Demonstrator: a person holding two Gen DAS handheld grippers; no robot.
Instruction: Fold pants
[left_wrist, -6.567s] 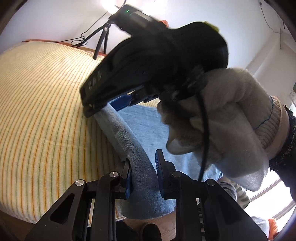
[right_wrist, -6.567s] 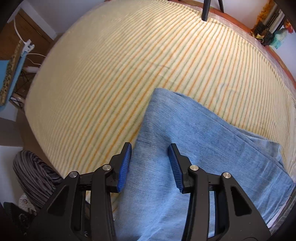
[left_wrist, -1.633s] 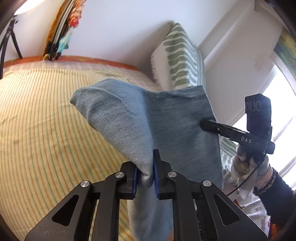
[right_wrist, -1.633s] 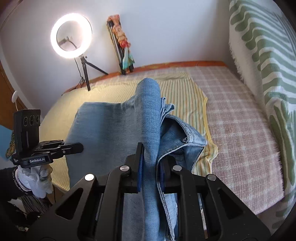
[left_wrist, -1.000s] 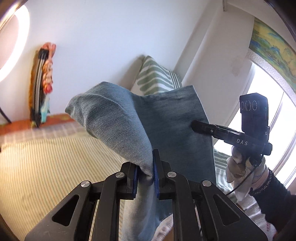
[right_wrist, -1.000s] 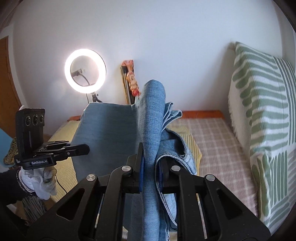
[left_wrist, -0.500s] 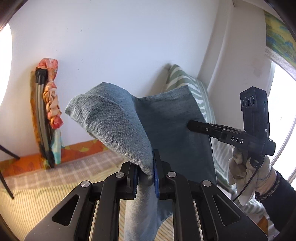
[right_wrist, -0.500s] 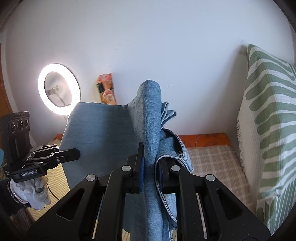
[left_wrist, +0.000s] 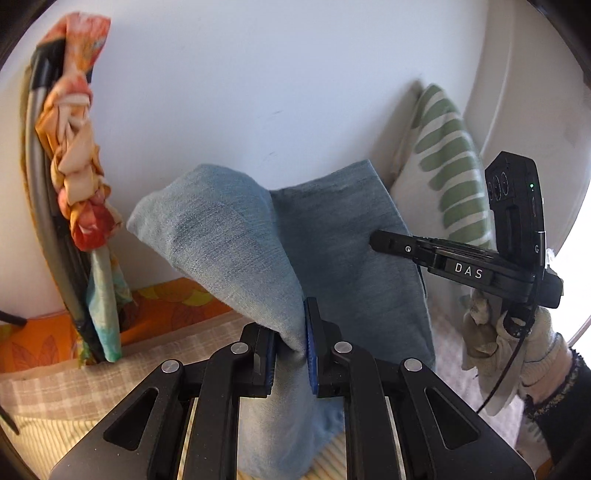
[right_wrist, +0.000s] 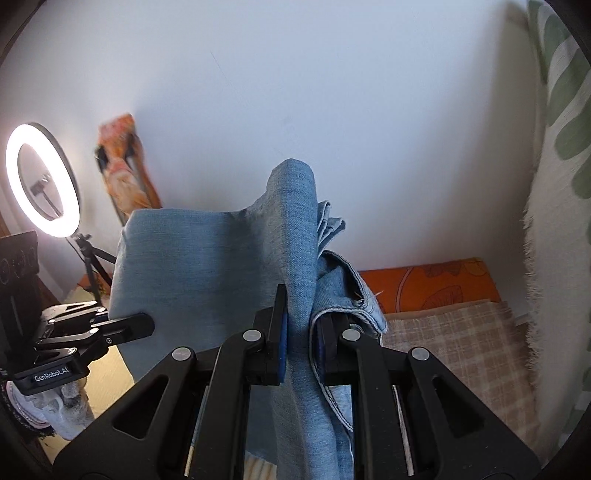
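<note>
Left wrist: pants (left_wrist: 229, 251) between tongs (left_wrist: 290, 354)

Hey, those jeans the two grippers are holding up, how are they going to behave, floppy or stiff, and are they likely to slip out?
Probably floppy: the jeans sag between the left gripper and the right gripper and hang limp below both. Likely fairly heavy, since several denim layers bunch at the right gripper. Slipping seems unlikely; both grippers pinch thick folds.

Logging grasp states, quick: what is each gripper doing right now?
Left gripper: shut on the jeans, held up in the air.
Right gripper: shut on the jeans at their other side.
</note>
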